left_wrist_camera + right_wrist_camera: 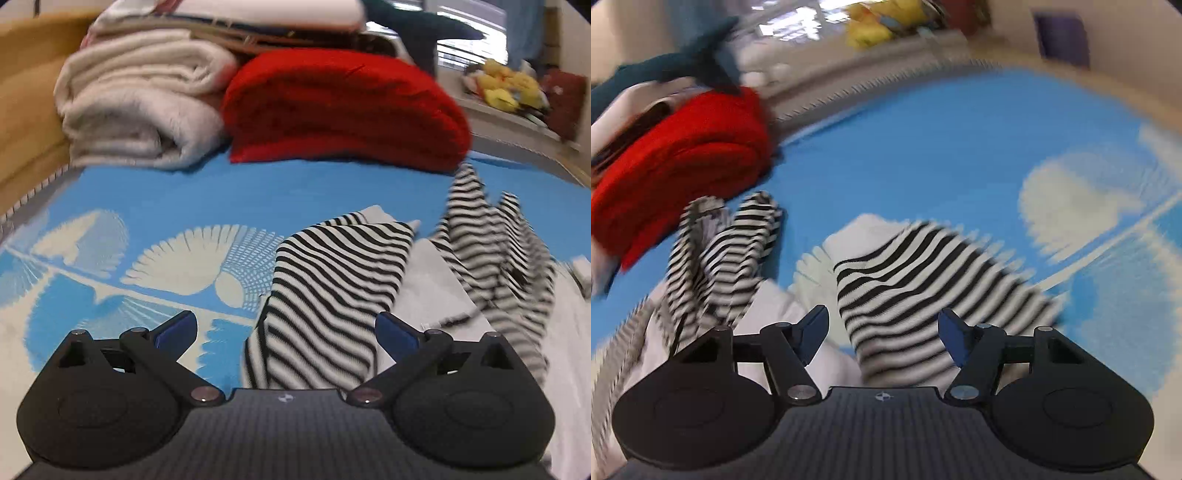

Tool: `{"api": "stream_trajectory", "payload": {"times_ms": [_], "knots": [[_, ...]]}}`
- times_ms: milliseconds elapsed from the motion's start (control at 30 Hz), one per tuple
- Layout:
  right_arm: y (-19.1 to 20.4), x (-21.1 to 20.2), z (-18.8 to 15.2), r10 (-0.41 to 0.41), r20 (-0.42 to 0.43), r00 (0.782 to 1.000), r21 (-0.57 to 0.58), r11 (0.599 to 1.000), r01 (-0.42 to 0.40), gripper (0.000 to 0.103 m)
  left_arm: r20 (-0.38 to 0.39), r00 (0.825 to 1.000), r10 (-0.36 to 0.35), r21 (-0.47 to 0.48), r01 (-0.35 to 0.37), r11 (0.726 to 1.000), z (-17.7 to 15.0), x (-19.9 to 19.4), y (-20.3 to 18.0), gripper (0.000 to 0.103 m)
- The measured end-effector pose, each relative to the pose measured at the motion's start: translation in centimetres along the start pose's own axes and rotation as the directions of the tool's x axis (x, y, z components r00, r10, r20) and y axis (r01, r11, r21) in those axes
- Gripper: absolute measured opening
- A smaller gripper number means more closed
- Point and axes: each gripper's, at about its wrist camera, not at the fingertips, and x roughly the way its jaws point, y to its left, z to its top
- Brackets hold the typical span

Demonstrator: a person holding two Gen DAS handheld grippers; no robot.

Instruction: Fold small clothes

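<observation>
Left gripper (286, 332) spread wide, empty; right gripper (882, 330) likewise, gripping nothing. Between both sets of fingers, a striped garment (325, 291) rumpled on the blue sheet (221, 188), probably awaiting a pinch. Beyond, red blanket (343, 110) and cream blanket (140, 99), stacked aside.

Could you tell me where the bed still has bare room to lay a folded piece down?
Bare blue sheet lies between the striped garment and the red blanket and white blanket. The far end holds the blankets.
</observation>
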Motion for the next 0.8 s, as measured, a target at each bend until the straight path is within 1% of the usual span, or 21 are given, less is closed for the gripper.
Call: {"api": "stream_trajectory", "payload": {"times_ms": [67, 133, 167, 200, 233, 267, 333, 367, 400, 433, 467, 500, 533, 567, 600, 633, 667, 700, 733, 767, 800], "knots": [[0.6, 3.7, 0.1, -0.022, -0.033, 0.999, -0.009, 1.0, 0.022, 0.068, -0.008, 1.0, 0.007, -0.021, -0.007, 1.0, 0.0, 1.6, -0.3, 0.103], [1.7, 6.8, -0.1, -0.071, -0.065, 0.995, -0.092, 0.994, 0.065, 0.069, -0.022, 1.0, 0.01, -0.022, -0.01, 1.0, -0.1, 2.9, -0.6, 0.103], [2.2, 7.6, -0.3, -0.093, -0.053, 0.994, -0.162, 0.983, 0.083, 0.062, -0.026, 1.0, 0.014, -0.018, -0.015, 1.0, -0.2, 3.4, -0.7, 0.103], [3.1, 7.8, -0.6, -0.121, -0.019, 0.992, -0.281, 0.953, 0.111, 0.004, -0.029, 0.999, 0.019, -0.01, -0.02, 1.0, -0.5, 4.0, -0.6, 0.103], [3.5, 7.6, -0.4, -0.123, -0.013, 0.992, -0.365, 0.924, 0.11, 0.005, -0.028, 0.999, 0.028, 0.0, -0.028, 1.0, -0.7, 4.1, -0.9, 0.103], [2.8, 7.1, 0.2, -0.141, -0.012, 0.99, -0.371, 0.92, 0.126, 0.002, -0.02, 0.999, 0.039, 0.006, -0.039, 0.999, -0.7, 4.3, -0.8, 0.103], [-0.7, 4.3, 2.2, -0.198, 0.038, 0.979, -0.31, 0.929, 0.2, 0.002, 0.004, 0.998, 0.055, 0.002, -0.055, 0.998, -0.9, 4.1, -0.6, 0.103], [-3.0, 2.3, 3.1, -0.243, 0.07, 0.967, -0.305, 0.918, 0.253, 0.002, 0.014, 0.998, 0.061, -0.01, -0.061, 0.998, -0.9, 4.1, -0.3, 0.103], [-5.5, 0.5, 3.8, -0.308, 0.096, 0.947, -0.3, 0.898, 0.323, 0.002, 0.021, 0.998, 0.063, -0.029, -0.063, 0.998, -0.7, 4.1, 0.2, 0.103], [-8.9, -1.6, 4.3, -0.396, 0.105, 0.912, -0.29, 0.865, 0.409, 0.002, 0.021, 0.998, 0.066, -0.045, -0.065, 0.997, -0.4, 4.2, 0.7, 0.103], [-12.7, -3.6, 4.5, -0.502, 0.091, 0.86, -0.285, 0.814, 0.506, 0.002, 0.018, 0.997, 0.071, -0.066, -0.07, 0.995, -0.1, 4.2, 1.2, 0.103], [-16.7, -5.5, 4.3, -0.605, 0.07, 0.793, -0.291, 0.748, 0.597, 0.005, 0.013, 0.997, 0.077, -0.092, -0.076, 0.993, 0.2, 4.3, 1.6, 0.103], [-19.5, -6.7, 3.8, -0.689, 0.05, 0.723, -0.299, 0.68, 0.669, 0.011, 0.009, 0.997, 0.079, -0.123, -0.078, 0.989, 0.5, 4.3, 2.2, 0.103], [-22.6, -7.8, 3.0, -0.797, 0.026, 0.603, -0.313, 0.567, 0.762, 0.026, 0.006, 0.997, 0.079, -0.153, -0.077, 0.985, 0.8, 4.2, 2.7, 0.103], [-24.8, -8.8, 2.1, -0.863, 0.019, 0.504, -0.32, 0.473, 0.821, 0.045, 0.008, 0.997, 0.081, -0.176, -0.078, 0.981, 1.1, 4.1, 3.2, 0.103], [-25.6, -10.0, 1.4, -0.869, 0.029, 0.494, -0.308, 0.462, 0.831, 0.051, 0.011, 0.996, 0.087, -0.197, -0.083, 0.977, 1.5, 3.9, 3.5, 0.103], [-25.5, -11.1, 0.9, -0.843, 0.044, 0.535, -0.282, 0.504, 0.817, 0.056, 0.011, 0.996, 0.092, -0.214, -0.087, 0.973, 1.8, 3.7, 3.8, 0.103], [-24.8, -11.9, 0.5, -0.803, 0.054, 0.593, -0.249, 0.564, 0.787, 0.059, 0.013, 0.996, 0.091, -0.221, -0.086, 0.972, 2.1, 3.6, 3.9, 0.103], [-23.4, -12.5, 0.1, -0.738, 0.069, 0.671, -0.206, 0.647, 0.734, 0.059, 0.016, 0.996, 0.087, -0.223, -0.081, 0.971, 2.4, 3.4, 4.1, 0.103], [-22.0, -12.8, -0.2, -0.671, 0.082, 0.737, -0.187, 0.716, 0.673, 0.059, 0.017, 0.996, 0.087, -0.221, -0.082, 0.972, 2.7, 3.4, 4.1, 0.103], [-20.2, -12.6, -0.5, -0.599, 0.093, 0.795, -0.182, 0.775, 0.605, 0.06, 0.016, 0.996, 0.091, -0.217, -0.085, 0.972, 3.1, 3.4, 4.3, 0.103]]}}
